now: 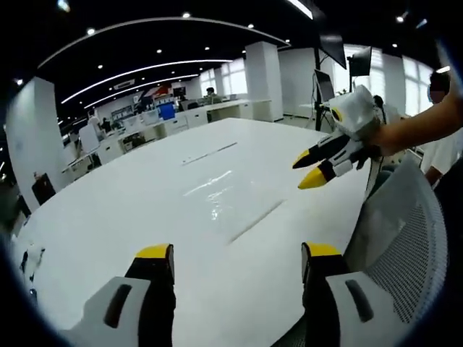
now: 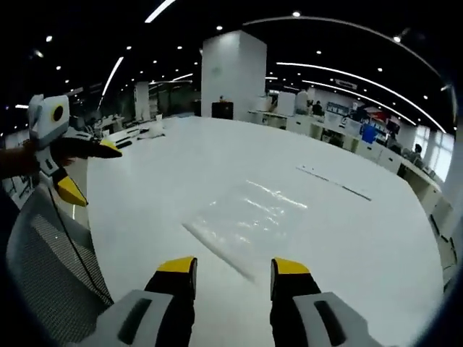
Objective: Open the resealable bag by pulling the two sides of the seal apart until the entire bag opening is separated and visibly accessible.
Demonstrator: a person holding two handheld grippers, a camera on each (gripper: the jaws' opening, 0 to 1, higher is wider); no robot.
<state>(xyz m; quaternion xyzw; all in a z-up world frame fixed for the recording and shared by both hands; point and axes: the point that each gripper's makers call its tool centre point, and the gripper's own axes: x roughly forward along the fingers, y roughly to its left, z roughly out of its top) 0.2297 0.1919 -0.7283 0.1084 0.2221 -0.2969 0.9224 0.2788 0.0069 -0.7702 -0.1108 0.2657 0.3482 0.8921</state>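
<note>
In the left gripper view, the left gripper (image 1: 237, 264) was seen rising from the bottom of the frame with its two yellow-tipped jaws held wide apart and nothing between them, above the white table (image 1: 108, 217). The resealable bag (image 1: 224, 199), clear and hard to make out against the white surface, was seen lying flat at the centre of the frame, just beyond the jaw tips and apart from them. At the upper right of that frame the right gripper (image 1: 309, 168) was seen held in a hand (image 1: 394, 137), its yellow tips parted and empty, above the table's edge. A grey mesh chair back (image 1: 405, 238) was seen at the lower right. In the right gripper view, the right gripper (image 2: 233, 273) was seen at the bottom centre, jaws apart and holding nothing. The bag (image 2: 249, 220) was seen flat on the table (image 2: 376, 246) at the centre of the frame, its near corner lying just ahead of the jaw tips, untouched. The left gripper (image 2: 85, 170) was seen at the upper left, jaws parted, above the chair back (image 2: 51, 260).
</note>
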